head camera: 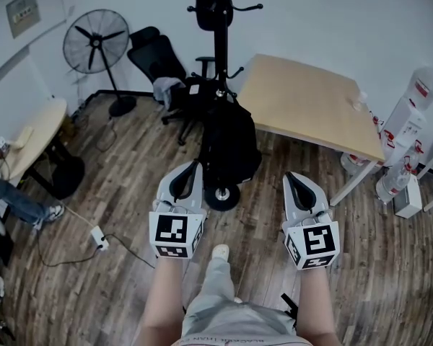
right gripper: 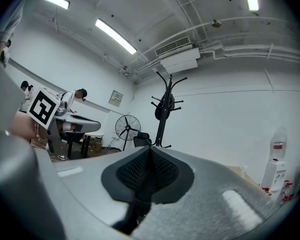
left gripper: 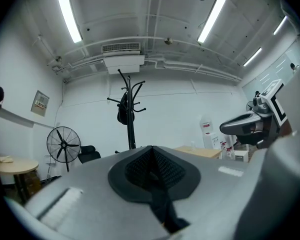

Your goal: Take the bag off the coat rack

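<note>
A black coat rack [head camera: 218,63] stands on the wooden floor straight ahead of me. A small black bag [head camera: 213,9] hangs near its top. A larger black backpack [head camera: 232,146] rests against the pole low down. My left gripper [head camera: 195,166] and right gripper [head camera: 291,178] are held side by side short of the rack's round base, both shut and empty. The left gripper view shows shut jaws [left gripper: 151,150] with the rack [left gripper: 130,119] and hung bag [left gripper: 123,112] far beyond. The right gripper view shows shut jaws [right gripper: 150,152], the rack [right gripper: 162,124] and the bag [right gripper: 164,107].
A standing fan [head camera: 95,42] and a black office chair [head camera: 159,60] are behind the rack to the left. To its right stands a wooden table [head camera: 310,99], with water bottles [head camera: 411,114] beyond it. A round table [head camera: 30,137] and a power strip [head camera: 99,238] lie left.
</note>
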`<state>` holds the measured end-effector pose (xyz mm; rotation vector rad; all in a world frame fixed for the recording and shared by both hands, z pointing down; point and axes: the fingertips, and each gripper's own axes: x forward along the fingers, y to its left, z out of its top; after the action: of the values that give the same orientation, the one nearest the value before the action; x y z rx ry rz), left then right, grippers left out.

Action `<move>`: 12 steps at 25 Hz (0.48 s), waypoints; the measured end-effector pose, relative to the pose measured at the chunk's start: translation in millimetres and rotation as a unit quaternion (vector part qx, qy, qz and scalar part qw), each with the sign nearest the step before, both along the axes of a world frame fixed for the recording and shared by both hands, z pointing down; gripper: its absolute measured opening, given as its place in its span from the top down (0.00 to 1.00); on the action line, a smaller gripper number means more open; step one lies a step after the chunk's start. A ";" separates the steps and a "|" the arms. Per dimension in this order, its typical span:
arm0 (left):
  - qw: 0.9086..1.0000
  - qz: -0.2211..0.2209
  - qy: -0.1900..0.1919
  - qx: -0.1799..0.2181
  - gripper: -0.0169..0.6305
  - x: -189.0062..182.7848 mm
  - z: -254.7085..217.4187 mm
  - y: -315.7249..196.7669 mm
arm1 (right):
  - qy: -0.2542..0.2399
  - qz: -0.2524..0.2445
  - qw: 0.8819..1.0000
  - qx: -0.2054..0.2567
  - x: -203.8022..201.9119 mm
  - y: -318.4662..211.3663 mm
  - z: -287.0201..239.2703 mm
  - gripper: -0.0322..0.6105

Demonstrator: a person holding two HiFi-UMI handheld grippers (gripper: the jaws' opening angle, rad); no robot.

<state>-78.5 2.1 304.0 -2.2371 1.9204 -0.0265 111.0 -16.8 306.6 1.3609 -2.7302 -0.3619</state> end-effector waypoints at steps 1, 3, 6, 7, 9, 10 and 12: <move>1.000 0.000 -0.001 0.000 0.95 -2.7 -0.3 -6.4 | -0.001 0.001 1.000 0.001 -2.0 -6.9 -0.2 0.95; 1.000 0.000 -0.004 0.001 0.95 -8.0 0.4 -21.1 | -0.004 0.002 1.000 0.002 -6.9 -22.9 0.3 0.95; 1.000 -0.001 -0.007 0.001 0.95 -19.0 1.6 -47.5 | -0.007 0.001 1.000 0.003 -18.6 -49.6 1.5 0.95; 1.000 -0.001 -0.007 0.001 0.95 -23.8 1.1 -57.8 | -0.007 0.000 1.000 0.003 -23.8 -59.5 1.2 0.95; 1.000 -0.001 -0.006 0.001 0.95 -33.9 -0.8 -80.8 | -0.005 -0.002 1.000 0.003 -34.7 -81.7 0.2 0.95; 1.000 -0.001 -0.006 0.001 0.95 -38.8 -1.4 -93.0 | -0.004 -0.002 1.000 0.001 -39.7 -93.7 0.1 0.95; 1.000 0.000 -0.006 -0.001 0.95 -48.2 -1.1 -118.0 | -0.004 0.000 1.000 -0.002 -48.1 -118.4 1.4 0.95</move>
<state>-126.7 -116.0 302.9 -2.2327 1.9158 -0.0407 62.8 -135.2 308.0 1.3643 -2.7366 -0.3515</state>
